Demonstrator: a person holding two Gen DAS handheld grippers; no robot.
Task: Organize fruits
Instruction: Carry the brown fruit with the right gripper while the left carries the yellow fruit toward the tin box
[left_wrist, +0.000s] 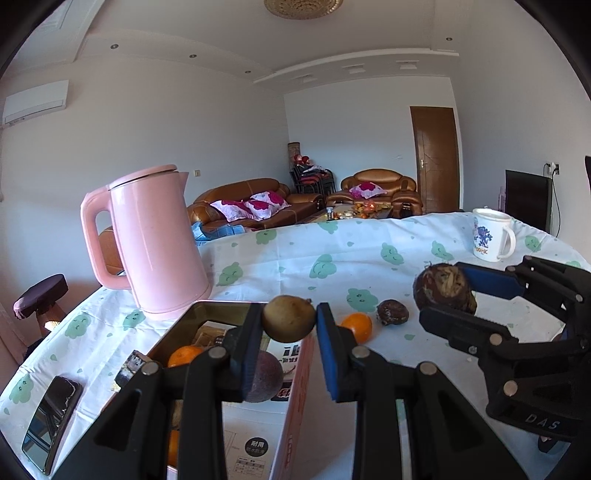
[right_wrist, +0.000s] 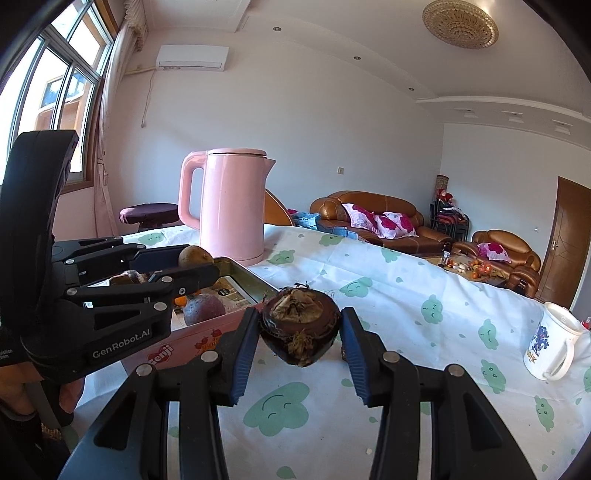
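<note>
Brown fruit (left_wrist: 289, 317) between left fingers (left_wrist: 255, 332)

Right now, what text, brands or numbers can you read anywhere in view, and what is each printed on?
"GenRobot.AI": body of the left gripper.
"DAS": body of the right gripper; the rest is cut off.
"genji": pink side of the box.
"耐用": black label on the box's printed sheet; smaller lines are blurred.
"HK": white mug, after unclear characters.
</note>
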